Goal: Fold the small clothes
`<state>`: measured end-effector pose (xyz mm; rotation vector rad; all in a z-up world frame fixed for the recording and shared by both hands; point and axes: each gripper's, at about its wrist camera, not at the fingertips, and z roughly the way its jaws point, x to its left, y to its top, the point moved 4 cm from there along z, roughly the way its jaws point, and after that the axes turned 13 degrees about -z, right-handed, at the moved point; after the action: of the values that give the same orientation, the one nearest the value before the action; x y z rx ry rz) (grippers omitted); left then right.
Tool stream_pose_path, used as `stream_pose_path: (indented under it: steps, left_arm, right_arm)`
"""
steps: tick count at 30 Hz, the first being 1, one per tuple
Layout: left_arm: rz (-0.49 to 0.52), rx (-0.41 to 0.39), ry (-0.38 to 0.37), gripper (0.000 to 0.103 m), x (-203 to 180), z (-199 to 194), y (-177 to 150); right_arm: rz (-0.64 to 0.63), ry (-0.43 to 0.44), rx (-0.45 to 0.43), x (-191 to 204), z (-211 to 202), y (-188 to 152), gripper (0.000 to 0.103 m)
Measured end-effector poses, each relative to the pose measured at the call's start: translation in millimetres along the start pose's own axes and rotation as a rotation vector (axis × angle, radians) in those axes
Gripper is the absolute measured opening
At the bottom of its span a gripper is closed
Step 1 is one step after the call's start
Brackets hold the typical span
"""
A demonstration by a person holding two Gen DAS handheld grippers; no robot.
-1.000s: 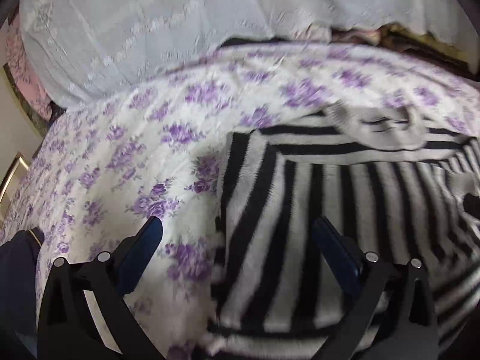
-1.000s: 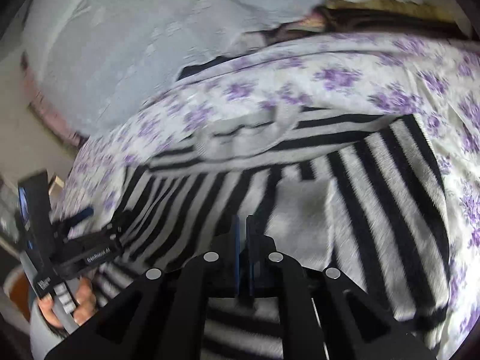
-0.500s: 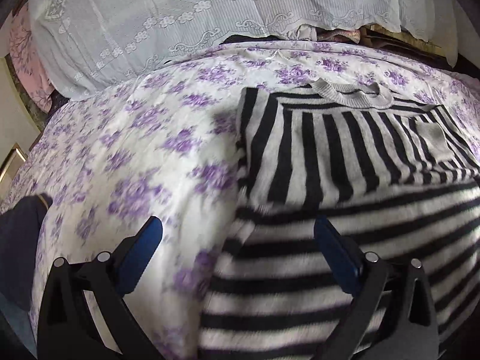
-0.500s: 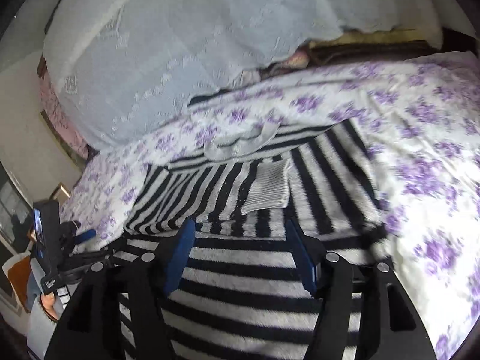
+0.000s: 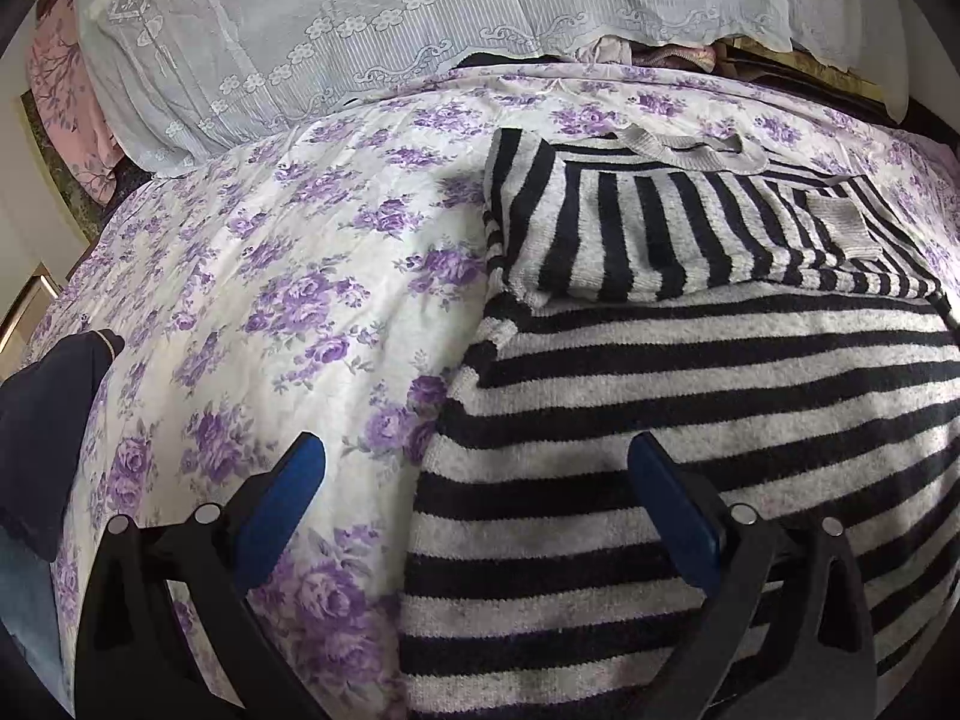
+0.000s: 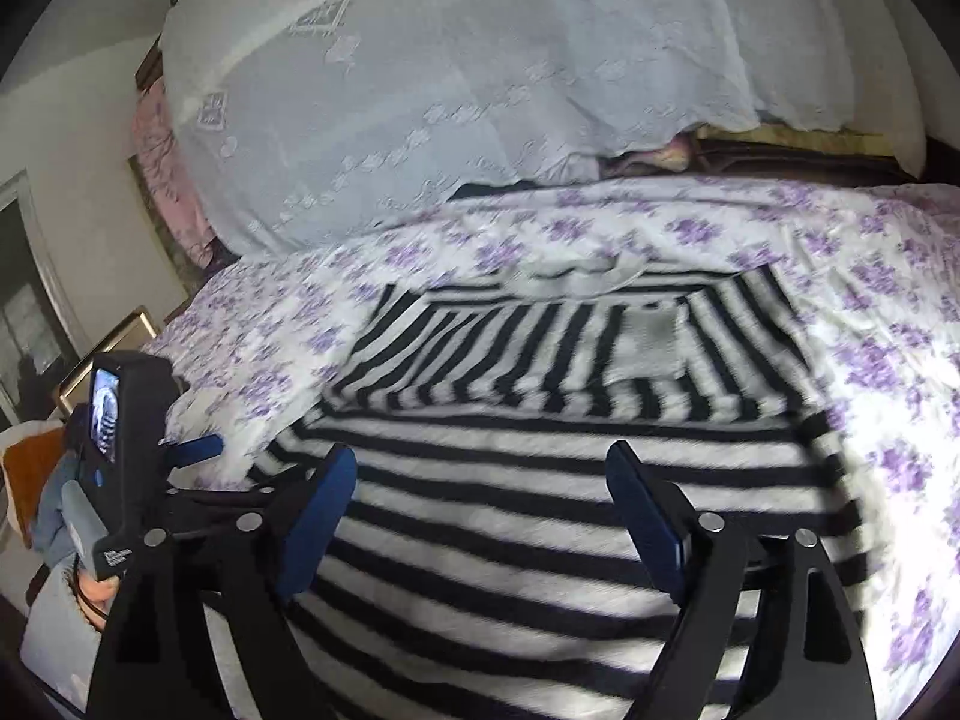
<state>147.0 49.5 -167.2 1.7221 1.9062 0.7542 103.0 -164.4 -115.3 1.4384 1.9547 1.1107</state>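
Floral-quilted bed [image 5: 312, 276] | striped sweater [image 5: 690, 420] lies lengthwise, collar toward lace-covered pillows [image 5: 372, 30] | left hand-held gripper [image 5: 474, 468] wide, empty | right hand-held gripper [image 6: 480, 480] just opened wide, empty

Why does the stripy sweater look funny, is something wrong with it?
Nothing is torn or spilled. The sweater lies on the flowery bedspread with its top part folded over, so those stripes run a different way. Its left edge is a bit bunched. Both grippers are open above it.
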Motion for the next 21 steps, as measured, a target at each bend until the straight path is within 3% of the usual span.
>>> stream_pose_path:
  steps: [2,6,9,12,14,17,21]
  left_arm:
    - [0.007,0.0,0.0,0.099,-1.9,-2.7,-3.4]
    - [-0.018,0.011,-0.021,0.099,0.7,-12.0,-7.5]
    - [-0.044,-0.011,-0.011,0.099,9.4,-20.6,-6.3]
    - [-0.082,-0.013,0.025,0.099,26.1,-23.6,-5.7]
    - [-0.116,0.01,0.017,0.099,38.3,-22.9,-8.0]
    - [-0.134,0.03,0.028,0.099,52.3,-22.1,-15.4]
    - [-0.141,0.052,-0.017,0.099,66.0,-26.6,-28.0]
  right_arm:
    - [0.025,0.026,0.042,13.2,7.3,-8.2,0.086]
    - [0.046,0.013,0.046,37.9,10.5,-19.9,0.086]
    - [0.071,0.05,0.071,55.7,15.4,-27.8,0.087]
    - [0.02,0.064,0.108,76.7,27.1,-39.0,0.088]
    - [-0.082,0.041,0.117,95.4,34.1,-45.5,0.088]
    - [-0.141,0.111,0.164,110.6,38.7,-48.6,0.088]
    - [-0.088,0.172,0.128,104.1,27.8,-48.8,0.087]
